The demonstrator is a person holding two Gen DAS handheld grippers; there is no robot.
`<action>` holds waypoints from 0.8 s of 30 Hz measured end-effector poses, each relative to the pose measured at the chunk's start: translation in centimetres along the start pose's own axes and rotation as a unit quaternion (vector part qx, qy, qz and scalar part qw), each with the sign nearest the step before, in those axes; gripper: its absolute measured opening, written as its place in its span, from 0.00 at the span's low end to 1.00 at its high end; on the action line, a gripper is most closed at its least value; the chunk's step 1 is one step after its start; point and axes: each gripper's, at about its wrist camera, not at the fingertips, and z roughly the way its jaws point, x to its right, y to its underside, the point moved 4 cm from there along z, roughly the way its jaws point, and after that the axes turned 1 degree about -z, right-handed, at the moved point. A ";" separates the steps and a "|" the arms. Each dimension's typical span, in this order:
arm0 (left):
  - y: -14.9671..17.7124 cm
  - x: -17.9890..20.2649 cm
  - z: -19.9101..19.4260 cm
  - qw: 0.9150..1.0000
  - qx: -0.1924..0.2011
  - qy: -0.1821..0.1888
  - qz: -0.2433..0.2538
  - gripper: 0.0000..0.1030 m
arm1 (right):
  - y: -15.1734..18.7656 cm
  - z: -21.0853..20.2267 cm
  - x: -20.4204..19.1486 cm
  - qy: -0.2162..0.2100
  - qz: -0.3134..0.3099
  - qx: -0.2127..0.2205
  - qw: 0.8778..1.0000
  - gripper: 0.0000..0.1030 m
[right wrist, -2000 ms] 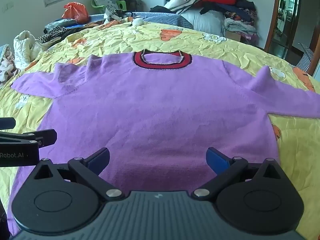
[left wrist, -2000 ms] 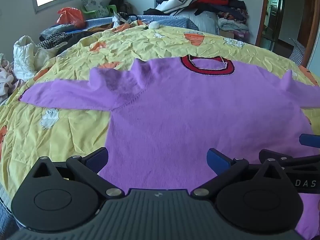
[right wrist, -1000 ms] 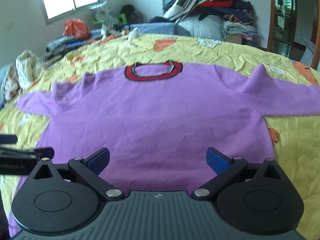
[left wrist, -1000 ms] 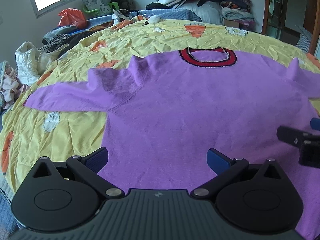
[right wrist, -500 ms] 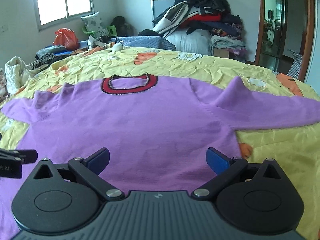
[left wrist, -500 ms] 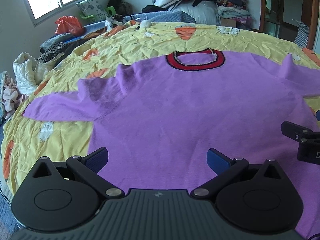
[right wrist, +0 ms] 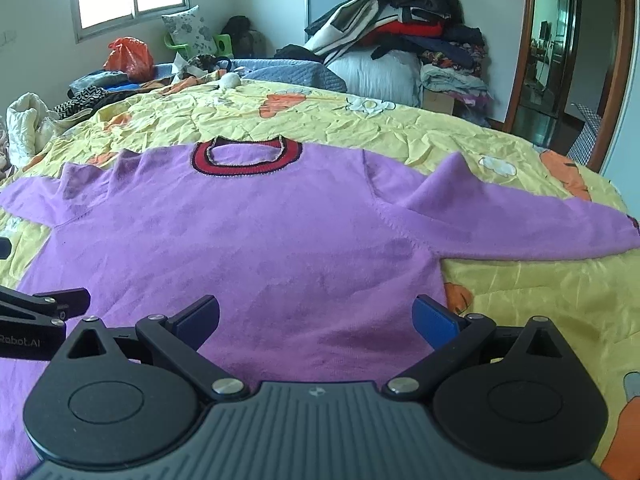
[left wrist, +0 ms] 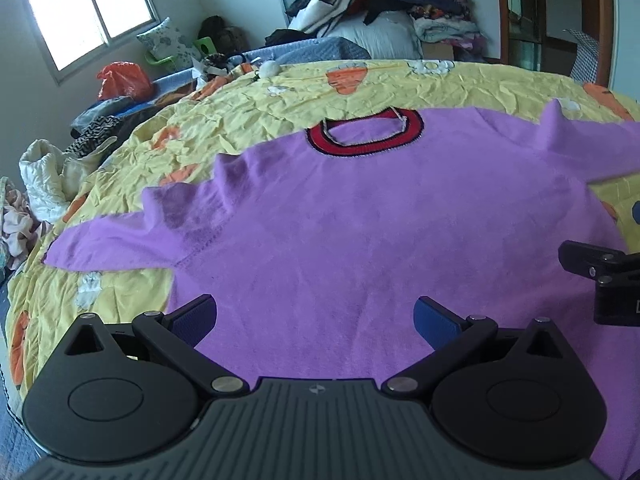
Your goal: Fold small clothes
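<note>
A purple sweater [left wrist: 360,216] [right wrist: 248,240] with a red and black collar [left wrist: 364,138] [right wrist: 246,158] lies spread flat on the yellow bedspread [left wrist: 280,96], both sleeves stretched out sideways. My left gripper [left wrist: 316,316] hovers open over the sweater's lower left part, nothing between its blue pads. My right gripper [right wrist: 316,316] is open above the lower right part, near the hem and the right sleeve [right wrist: 520,224]. Each gripper shows at the edge of the other's view.
A heap of clothes [right wrist: 400,40] rises behind the bed on the right. Bags, a white padded garment [left wrist: 44,176] and dark clothing [right wrist: 96,96] crowd the left side. A doorway [right wrist: 560,40] opens at the far right. Bare yellow bedspread [right wrist: 540,300] lies right of the sweater.
Both grippers have drawn slightly back and turned, the right view swinging rightward so the right sleeve shows in full. The sweater has not moved. Both stay open.
</note>
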 end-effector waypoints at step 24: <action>-1.9 4.1 1.6 0.997 -0.061 0.050 -0.005 1.00 | -0.1 0.9 3.7 0.018 0.001 -0.032 0.999 1.00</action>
